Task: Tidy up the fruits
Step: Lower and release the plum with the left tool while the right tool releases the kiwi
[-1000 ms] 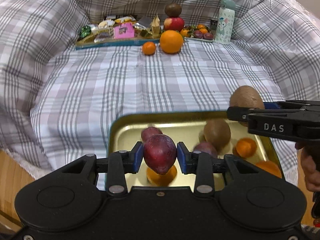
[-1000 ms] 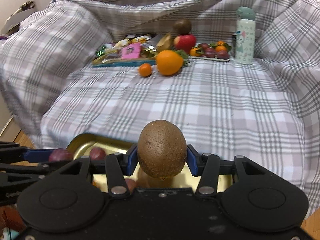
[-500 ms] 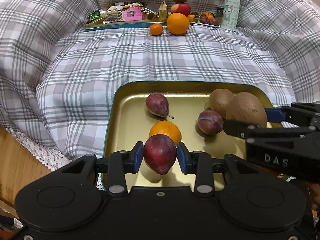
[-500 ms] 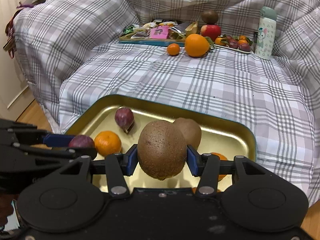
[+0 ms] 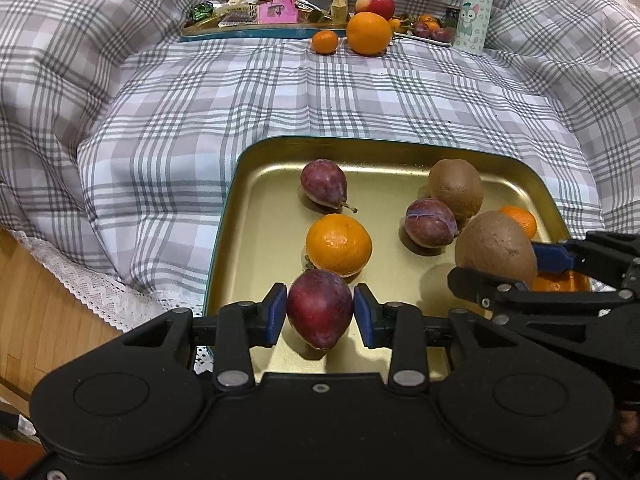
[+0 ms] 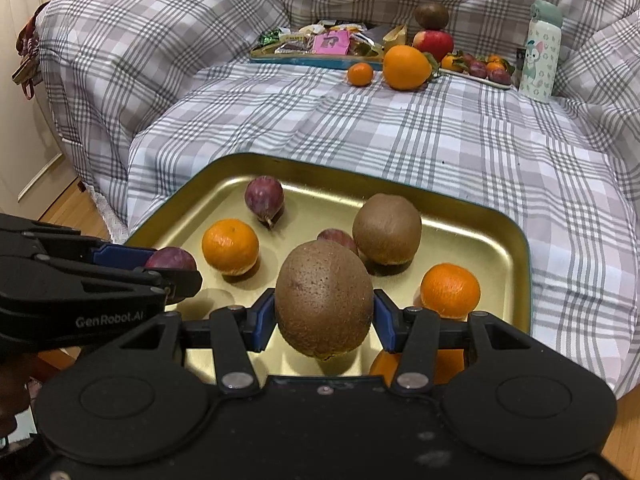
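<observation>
Bringing a plum and a kiwi down over the gold tray, one in each gripper.

I am clamping a dark red plum (image 5: pixel 319 311) between the blue pads of my left gripper (image 5: pixel 320 314), and my right gripper (image 6: pixel 324 316) is pinching a brown kiwi (image 6: pixel 324 298) across its middle; both are hanging just above the near end of the gold tray (image 5: pixel 360 146). Beyond them, a tangerine (image 5: pixel 338 245), a second kiwi (image 5: pixel 456 189) and two more plums (image 5: pixel 323 180) are lying on the tray floor. I judge this the placing step: next I should be lowering each fruit onto bare metal, beside its own kind, then easing the pads apart gently so neither rolls.
</observation>
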A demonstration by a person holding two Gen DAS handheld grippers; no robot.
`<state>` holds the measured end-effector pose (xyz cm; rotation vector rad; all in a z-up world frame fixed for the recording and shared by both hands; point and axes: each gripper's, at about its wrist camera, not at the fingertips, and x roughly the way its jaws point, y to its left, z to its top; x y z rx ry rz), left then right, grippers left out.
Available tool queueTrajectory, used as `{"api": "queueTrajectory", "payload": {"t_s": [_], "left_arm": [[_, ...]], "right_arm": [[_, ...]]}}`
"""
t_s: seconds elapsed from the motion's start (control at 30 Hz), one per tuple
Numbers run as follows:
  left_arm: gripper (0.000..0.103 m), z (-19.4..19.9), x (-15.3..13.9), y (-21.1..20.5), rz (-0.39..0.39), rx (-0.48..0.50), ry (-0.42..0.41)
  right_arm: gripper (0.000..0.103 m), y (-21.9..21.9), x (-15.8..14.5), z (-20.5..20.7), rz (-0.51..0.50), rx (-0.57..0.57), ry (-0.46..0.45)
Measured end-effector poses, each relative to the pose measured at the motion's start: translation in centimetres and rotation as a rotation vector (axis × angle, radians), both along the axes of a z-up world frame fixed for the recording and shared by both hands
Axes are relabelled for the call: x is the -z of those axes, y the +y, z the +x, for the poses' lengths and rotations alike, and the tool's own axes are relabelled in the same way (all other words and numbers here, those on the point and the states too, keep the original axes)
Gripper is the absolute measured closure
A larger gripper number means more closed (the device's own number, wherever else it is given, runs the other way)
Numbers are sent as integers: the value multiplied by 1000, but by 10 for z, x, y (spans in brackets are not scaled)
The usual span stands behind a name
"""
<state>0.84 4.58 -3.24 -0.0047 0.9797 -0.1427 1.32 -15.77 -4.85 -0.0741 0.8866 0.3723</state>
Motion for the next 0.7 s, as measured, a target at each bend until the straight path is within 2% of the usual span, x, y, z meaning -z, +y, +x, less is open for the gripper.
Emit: {"api": "queueTrajectory", "payload": {"t_s": [0.4,0.7], "left_arm": [[58,-3,-6,-2,-11,-1,-12],[58,-5,-11,-2,-21,-10,-21]], "right_arm": [[50,4,4,-4,-41,-38,26],[52,-6,-13,-8,-9,-25,-26]]}}
